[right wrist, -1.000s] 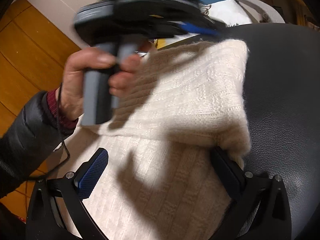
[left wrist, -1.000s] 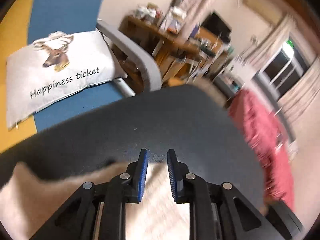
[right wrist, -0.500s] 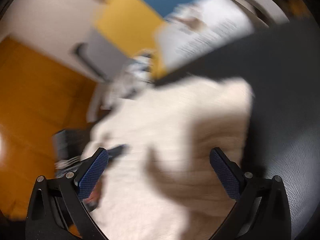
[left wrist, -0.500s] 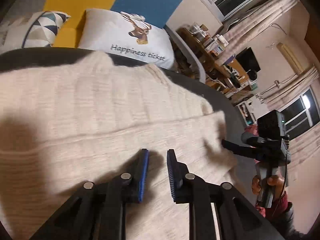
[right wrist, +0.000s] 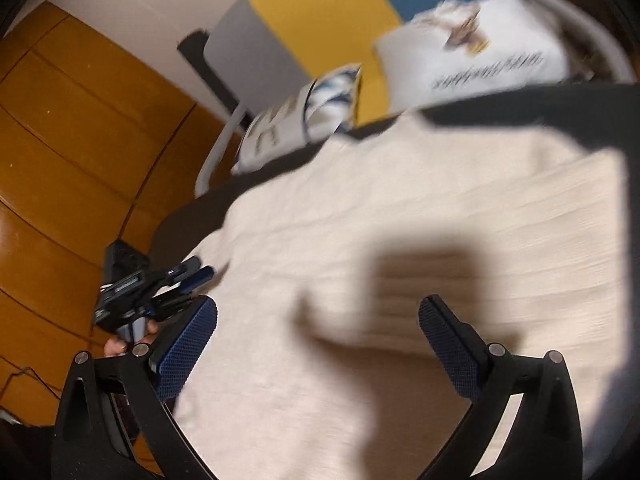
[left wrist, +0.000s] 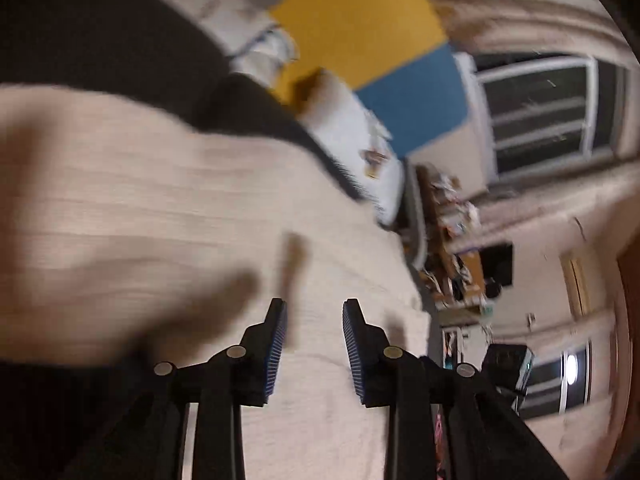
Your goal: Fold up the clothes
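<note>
A cream ribbed-knit sweater lies spread soft and flat across the round black leather-look table. The left gripper hovers over it, jaws opening, nothing between them — the right gripper spread wide, empty.

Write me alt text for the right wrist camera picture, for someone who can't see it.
A cream knit sweater lies spread on a dark surface, with the right gripper above it, jaws wide and nothing between them. At the left edge, the left gripper reaches toward the sweater, and behind it sits a white deer-print pillow.
</note>
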Demonstrator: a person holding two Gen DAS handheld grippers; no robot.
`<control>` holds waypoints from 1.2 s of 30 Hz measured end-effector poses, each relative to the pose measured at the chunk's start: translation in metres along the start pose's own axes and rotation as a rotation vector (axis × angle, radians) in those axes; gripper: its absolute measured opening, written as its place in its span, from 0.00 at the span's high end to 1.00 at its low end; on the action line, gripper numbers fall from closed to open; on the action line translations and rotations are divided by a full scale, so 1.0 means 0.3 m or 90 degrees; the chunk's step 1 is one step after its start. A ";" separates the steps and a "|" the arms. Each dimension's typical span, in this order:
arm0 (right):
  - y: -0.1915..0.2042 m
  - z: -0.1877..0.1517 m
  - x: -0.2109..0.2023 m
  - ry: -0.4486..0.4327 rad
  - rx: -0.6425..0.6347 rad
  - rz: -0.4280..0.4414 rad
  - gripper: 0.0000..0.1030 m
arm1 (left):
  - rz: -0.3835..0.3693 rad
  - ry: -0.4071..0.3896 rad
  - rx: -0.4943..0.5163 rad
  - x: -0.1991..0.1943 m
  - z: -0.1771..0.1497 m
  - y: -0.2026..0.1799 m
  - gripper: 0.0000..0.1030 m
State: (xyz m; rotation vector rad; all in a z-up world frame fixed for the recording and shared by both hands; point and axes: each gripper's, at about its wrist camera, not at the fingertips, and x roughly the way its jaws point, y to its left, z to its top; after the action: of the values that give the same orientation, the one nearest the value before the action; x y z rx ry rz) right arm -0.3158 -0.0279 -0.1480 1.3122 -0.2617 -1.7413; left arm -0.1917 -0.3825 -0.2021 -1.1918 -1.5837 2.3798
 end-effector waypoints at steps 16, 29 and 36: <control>0.020 -0.038 0.081 -0.019 0.058 -0.051 0.00 | 0.011 0.049 0.098 0.180 0.062 -0.144 0.96; -0.046 -0.041 0.097 -0.023 0.014 -0.169 0.00 | 0.153 -0.012 0.191 0.200 0.042 -0.159 0.92; 0.013 -0.043 0.077 -0.032 -0.001 -0.154 0.00 | 0.012 -0.011 0.033 0.012 0.021 -0.042 0.80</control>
State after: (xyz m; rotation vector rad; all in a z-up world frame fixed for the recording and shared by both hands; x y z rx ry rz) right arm -0.3032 -0.0434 -0.1660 1.3441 -0.1342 -1.9788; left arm -0.2025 -0.3798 -0.1929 -1.1855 -1.5112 2.4335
